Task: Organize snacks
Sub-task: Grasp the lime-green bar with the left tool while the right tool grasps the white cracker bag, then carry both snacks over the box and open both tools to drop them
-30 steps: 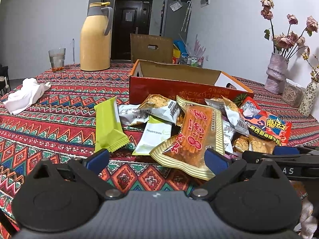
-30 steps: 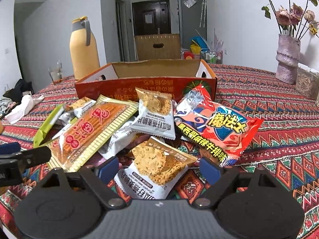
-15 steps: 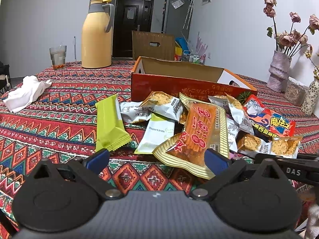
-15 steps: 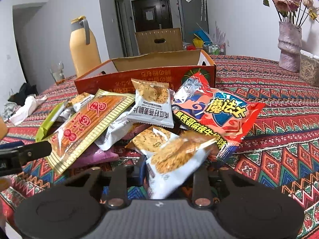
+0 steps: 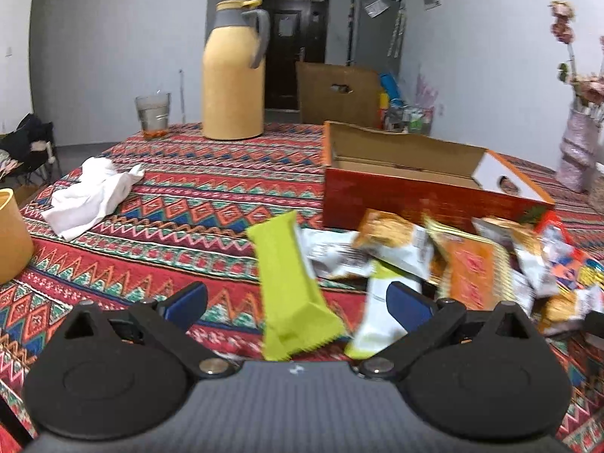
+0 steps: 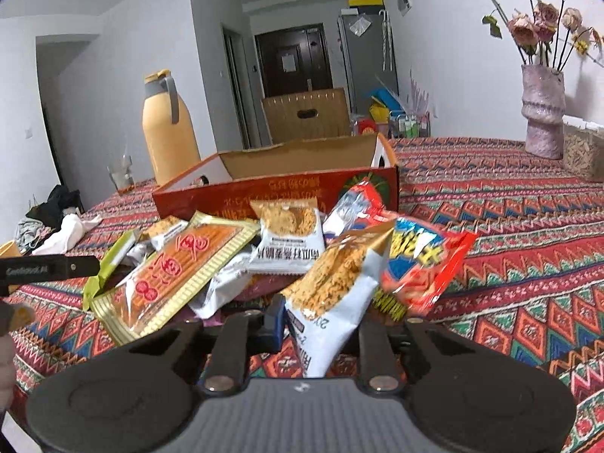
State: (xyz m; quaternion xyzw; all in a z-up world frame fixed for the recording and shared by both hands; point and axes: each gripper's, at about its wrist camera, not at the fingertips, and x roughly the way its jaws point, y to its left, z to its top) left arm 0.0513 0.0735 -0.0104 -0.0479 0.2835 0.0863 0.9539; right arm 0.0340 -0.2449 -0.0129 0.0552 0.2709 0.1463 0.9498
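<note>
- While the right claw (image 6: 321,330) is clamped narrow on a white foil snack packet (image 6: 336,294) printed with a crumbly golden cake, the packet stands tilted above the worktop (image 6: 528,226), in front of the snack pile.
- Left claw (image 5: 296,302): fingers spread wide, holding nothing; a flat lime-green wrapper (image 5: 290,290) with a serrated end lies between the blue pads (image 5: 185,302).
- Pile contents: glossy crinkled film packets, including a long orange packet with a gold striped border (image 6: 177,275), a red bag with yellow lettering (image 6: 419,264) and a second white cake packet (image 6: 288,238).
- Red cardboard box (image 6: 275,188): rectangular, open at the top, plain brown inside, standing just behind the pile.
- Worktop covering: woven cloth with red, blue and green zigzag and diamond bands.
- Also on the worktop: a yellow thermos jug (image 5: 232,71), a drinking glass (image 5: 153,115), a crumpled white cloth (image 5: 90,192) and a textured vase of dried roses (image 6: 541,109).
- Room: white walls, a dark door (image 6: 294,56) at the far end.
- Change from half a second ago: the held packet sits higher, and the left claw has shifted left to line up on the green wrapper.
</note>
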